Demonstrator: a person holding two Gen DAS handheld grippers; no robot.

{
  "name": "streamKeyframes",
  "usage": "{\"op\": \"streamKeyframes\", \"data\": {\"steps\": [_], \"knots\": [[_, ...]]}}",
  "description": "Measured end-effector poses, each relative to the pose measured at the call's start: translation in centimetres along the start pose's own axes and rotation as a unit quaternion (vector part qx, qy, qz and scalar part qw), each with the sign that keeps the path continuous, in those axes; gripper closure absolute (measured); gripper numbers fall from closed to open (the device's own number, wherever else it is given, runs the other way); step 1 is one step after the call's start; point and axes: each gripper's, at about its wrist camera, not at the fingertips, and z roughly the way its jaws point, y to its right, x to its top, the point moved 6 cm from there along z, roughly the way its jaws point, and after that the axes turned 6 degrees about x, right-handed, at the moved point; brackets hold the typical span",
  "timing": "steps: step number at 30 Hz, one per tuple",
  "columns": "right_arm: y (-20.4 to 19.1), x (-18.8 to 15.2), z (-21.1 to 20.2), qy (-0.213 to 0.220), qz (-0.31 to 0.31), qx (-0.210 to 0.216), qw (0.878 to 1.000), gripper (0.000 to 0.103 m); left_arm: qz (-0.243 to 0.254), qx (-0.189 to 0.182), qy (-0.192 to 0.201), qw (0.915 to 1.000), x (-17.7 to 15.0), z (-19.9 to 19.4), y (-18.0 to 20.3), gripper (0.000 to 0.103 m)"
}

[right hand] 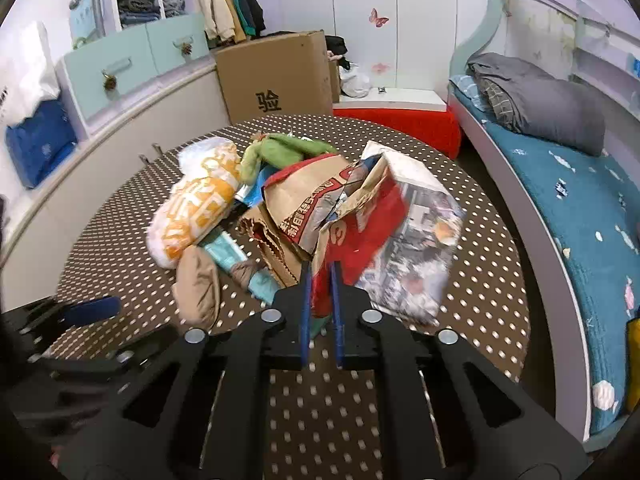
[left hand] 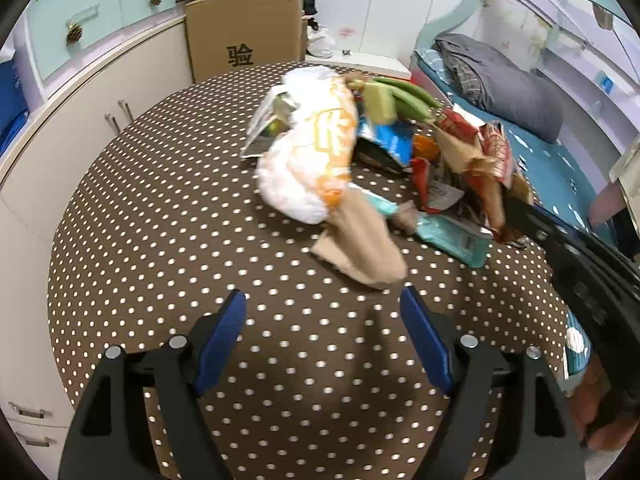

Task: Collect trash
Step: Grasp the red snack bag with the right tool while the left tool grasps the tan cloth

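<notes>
A pile of trash lies on the brown polka-dot table point(left hand: 160, 240): a white and orange plastic bag point(left hand: 316, 152), a tan crumpled piece point(left hand: 360, 244), a teal wrapper point(left hand: 452, 236), green peels point(left hand: 404, 100) and a red and brown paper bag point(right hand: 360, 224). My left gripper point(left hand: 322, 294) is open, just short of the tan piece, with nothing between its blue pads. My right gripper point(right hand: 320, 270) is shut on the near edge of the red and brown paper bag, which is lifted and tilted over a glossy printed bag point(right hand: 416, 264). The right gripper's black arm point(left hand: 560, 248) enters the left wrist view from the right.
A cardboard box point(left hand: 244, 32) stands behind the table. Cream cabinets point(left hand: 100, 112) run along the left. A bed with a teal sheet point(right hand: 560, 184) and grey bedding lies to the right, with a red bench point(right hand: 400, 120) at the back.
</notes>
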Motion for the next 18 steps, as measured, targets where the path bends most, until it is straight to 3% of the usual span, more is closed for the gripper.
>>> {"op": "streamKeyframes", "data": {"steps": [3,5,7,10,14,18], "knots": [[0.2,-1.1,-1.5,-0.019,-0.008,0.016,1.0,0.096,0.008,-0.003,0.001,1.0,0.0,0.0,1.0,0.026],[0.4,-1.8,-1.9,-0.03,-0.007,0.028,0.999,0.086,0.011,-0.005,0.002,0.9999,0.0,0.0,1.4,0.025],[0.6,-2.2,-1.7,-0.041,-0.012,0.027,0.999,0.016,0.013,-0.004,0.001,0.9999,0.0,0.1,1.6,0.024],[0.0,-2.3,-1.8,-0.016,-0.035,0.02,0.999,0.015,0.01,0.001,-0.003,0.9999,0.0,0.4,1.3,0.024],[-1.2,-2.1,-0.9,-0.026,-0.046,0.057,0.997,0.015,-0.004,0.016,-0.006,0.9998,-0.2,0.4,0.0,0.024],[-1.1,-1.6,2.0,-0.056,-0.028,0.047,0.997,0.014,-0.019,0.03,-0.008,0.9993,-0.2,0.7,-1.7,0.024]]}}
